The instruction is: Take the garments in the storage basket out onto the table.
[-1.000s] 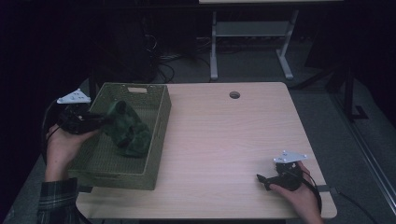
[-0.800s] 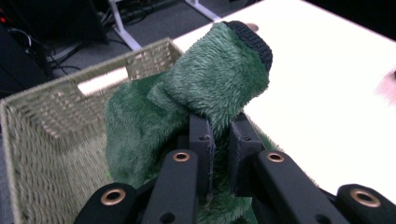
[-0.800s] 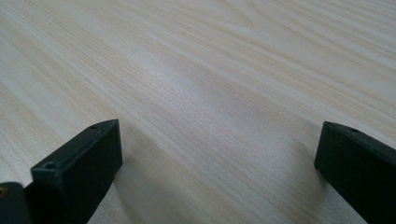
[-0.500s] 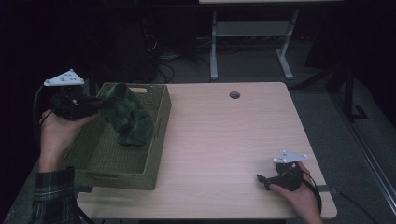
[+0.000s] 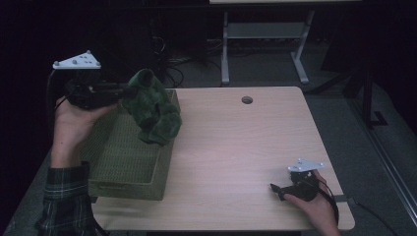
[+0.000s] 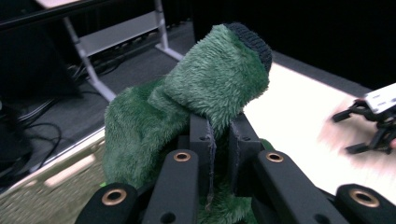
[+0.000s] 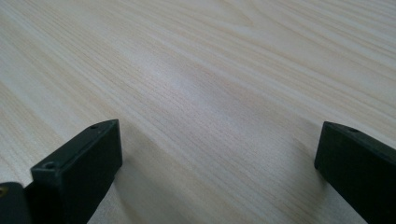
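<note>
1. The left hand-held gripper [image 6: 218, 140] is clamped on a fold of a green plush cloth [image 5: 152, 110], lifted above the far right corner of a green basket [image 5: 123, 162]. The pinch takes little fabric, so the fuzzy pile could slide free.
2. Most of the cloth hangs below the jaws, close to the basket's rim; moving sideways too low could snag it and drag the basket.
3. The right hand-held gripper [image 5: 285, 189] rests wide open on the bench [image 5: 236, 147], well apart, too far to catch a drop.
</note>
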Available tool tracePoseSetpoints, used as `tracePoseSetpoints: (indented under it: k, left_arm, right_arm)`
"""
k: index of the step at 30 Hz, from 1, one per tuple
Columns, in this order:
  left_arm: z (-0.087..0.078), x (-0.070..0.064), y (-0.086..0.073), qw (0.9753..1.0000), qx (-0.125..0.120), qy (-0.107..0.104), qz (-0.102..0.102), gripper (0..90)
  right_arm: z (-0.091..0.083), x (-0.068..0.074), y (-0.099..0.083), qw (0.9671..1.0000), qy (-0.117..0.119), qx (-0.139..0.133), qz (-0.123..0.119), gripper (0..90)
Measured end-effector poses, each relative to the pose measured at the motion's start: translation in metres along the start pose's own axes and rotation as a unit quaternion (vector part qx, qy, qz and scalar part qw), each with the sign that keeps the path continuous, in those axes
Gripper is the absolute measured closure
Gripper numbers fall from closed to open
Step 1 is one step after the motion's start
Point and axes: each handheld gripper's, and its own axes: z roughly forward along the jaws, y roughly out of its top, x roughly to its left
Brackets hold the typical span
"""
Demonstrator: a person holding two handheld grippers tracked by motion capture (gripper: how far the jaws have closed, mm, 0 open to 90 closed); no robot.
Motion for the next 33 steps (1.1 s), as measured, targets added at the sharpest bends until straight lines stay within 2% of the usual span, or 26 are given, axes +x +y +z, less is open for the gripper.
tracePoseSetpoints:
  k: [1,3,8,9,17,22,25,33]
  left_arm:
    - [0.004,-0.003,0.004,1.0,-0.001,-0.01,-0.001,82.3]
    - [0.007,-0.005,0.006,0.9999,-0.003,-0.014,-0.002,82.3]
    - [0.019,-0.013,0.012,0.9991,-0.01,-0.041,-0.004,82.3]
    - [0.025,-0.016,0.014,0.9986,-0.011,-0.051,-0.003,82.3]
    - [0.049,-0.03,0.019,0.9967,-0.007,-0.08,0.003,82.3]
    - [0.072,-0.044,0.021,0.9947,-0.003,-0.103,0.01,82.2]
    - [0.086,-0.053,0.022,0.9926,-0.002,-0.12,0.014,82.3]
    - [0.114,-0.079,0.022,0.9884,0.0,-0.149,0.029,82.2]
  right_arm:
    - [0.0,0.0,0.0,1.0,0.0,0.0,0.0,0.7]
    - [0.0,0.0,0.0,1.0,0.0,0.0,0.0,0.7]
    - [0.0,0.0,0.0,1.0,0.0,0.0,0.0,0.7]
    - [0.0,0.0,0.0,1.0,0.0,0.0,0.0,0.6]
    - [0.0,0.0,0.0,1.0,0.0,0.0,0.0,0.7]
    - [0.0,0.0,0.0,1.0,0.0,0.0,0.0,0.7]
    - [0.0,0.0,0.0,1.0,0.0,0.0,0.0,0.6]
    - [0.0,0.0,0.0,1.0,0.0,0.001,0.002,0.6]
